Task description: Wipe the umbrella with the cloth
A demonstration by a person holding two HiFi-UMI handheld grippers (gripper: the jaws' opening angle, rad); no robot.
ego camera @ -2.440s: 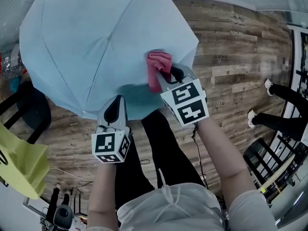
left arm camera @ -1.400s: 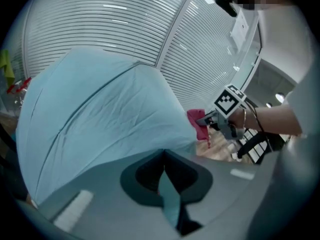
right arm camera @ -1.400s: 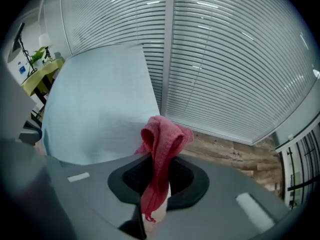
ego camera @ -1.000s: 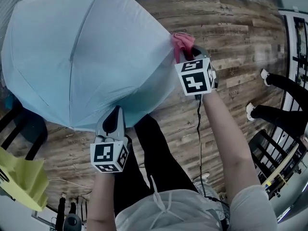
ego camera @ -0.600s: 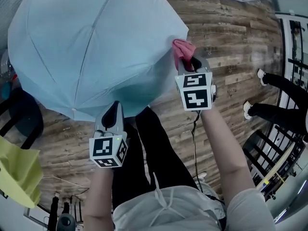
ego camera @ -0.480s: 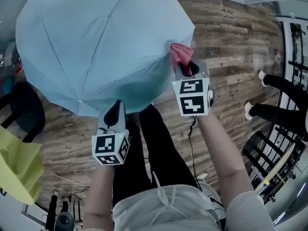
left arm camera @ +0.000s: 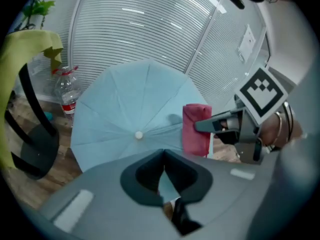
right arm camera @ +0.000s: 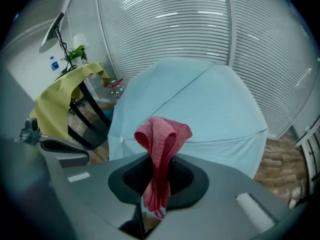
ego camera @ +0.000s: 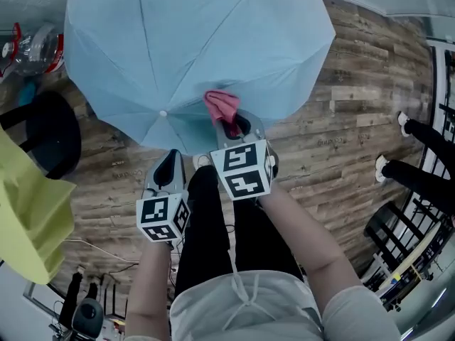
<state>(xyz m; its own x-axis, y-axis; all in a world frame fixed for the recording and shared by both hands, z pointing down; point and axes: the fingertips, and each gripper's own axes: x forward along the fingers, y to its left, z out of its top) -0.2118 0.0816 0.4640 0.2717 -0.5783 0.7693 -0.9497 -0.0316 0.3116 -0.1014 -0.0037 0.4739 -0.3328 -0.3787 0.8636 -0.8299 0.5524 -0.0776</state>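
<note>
1. Wood plank floor (ego camera: 355,133) fills the head view. Another person's legs (ego camera: 421,180) stand at its right edge.
2. Umbrella (ego camera: 213,41), light blue, is open, its canopy top facing the camera. It is in front of the person, with its near rim at both grippers. The left gripper view has the canopy (left arm camera: 130,109) filling its centre.
3. Yellow fabric (ego camera: 25,212) is far left, just beside a black chair (ego camera: 50,130). Both are left of the umbrella.
4. Right gripper (ego camera: 231,123) is clamped on the cloth. Its tips are at the canopy's near rim, to the right of the left gripper.
5. Left gripper (ego camera: 170,160) has its jaws closed at the tips. Light blue canopy fabric sits between them, so it is pinching the umbrella rim.
6. Cloth (right arm camera: 162,134), pink-red, is bunched and stands up out of the right jaws. It lies against the canopy near the rim in the head view (ego camera: 222,105).
7. Clear bottle (left arm camera: 66,91) with a red cap stands upright behind the umbrella, at the left.
8. White rib tip (ego camera: 163,113) is on the rim, above the left gripper.
</note>
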